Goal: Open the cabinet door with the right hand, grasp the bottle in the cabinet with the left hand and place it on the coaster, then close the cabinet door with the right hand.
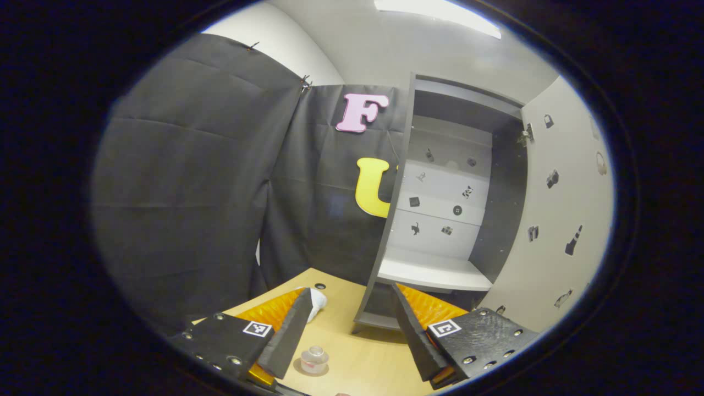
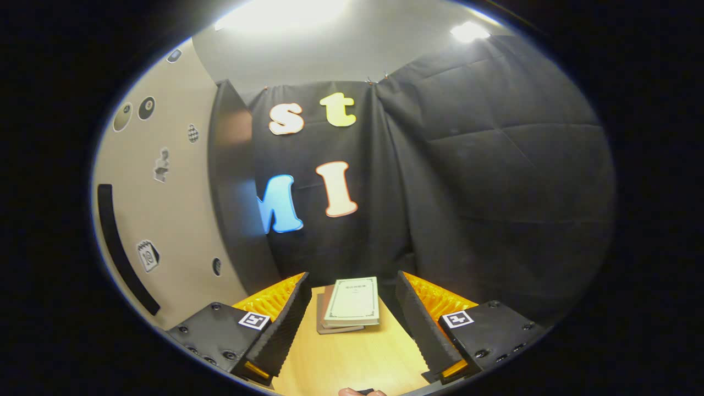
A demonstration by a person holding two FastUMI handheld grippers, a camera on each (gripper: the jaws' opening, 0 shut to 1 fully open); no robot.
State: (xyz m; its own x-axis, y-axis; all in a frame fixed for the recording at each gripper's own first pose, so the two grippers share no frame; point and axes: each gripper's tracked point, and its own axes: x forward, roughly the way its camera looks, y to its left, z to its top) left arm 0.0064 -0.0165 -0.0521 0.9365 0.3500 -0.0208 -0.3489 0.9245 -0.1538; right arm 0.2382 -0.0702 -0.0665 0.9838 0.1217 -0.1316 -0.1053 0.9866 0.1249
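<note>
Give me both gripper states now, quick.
Left gripper: open, holding nothing; the bottle stands on the table below it.
Right gripper: open, holding nothing; stacked books ahead.

Left gripper view rides low over the pale wooden tabletop [image 1: 352, 352], facing the open grey cabinet [image 1: 440, 231] close ahead, its sticker-dotted beige door [image 1: 561, 220] swung right; right gripper view sits equally low, facing the black cloth wall, door [image 2: 165, 220] near on its left; both share tabletop and door.
</note>
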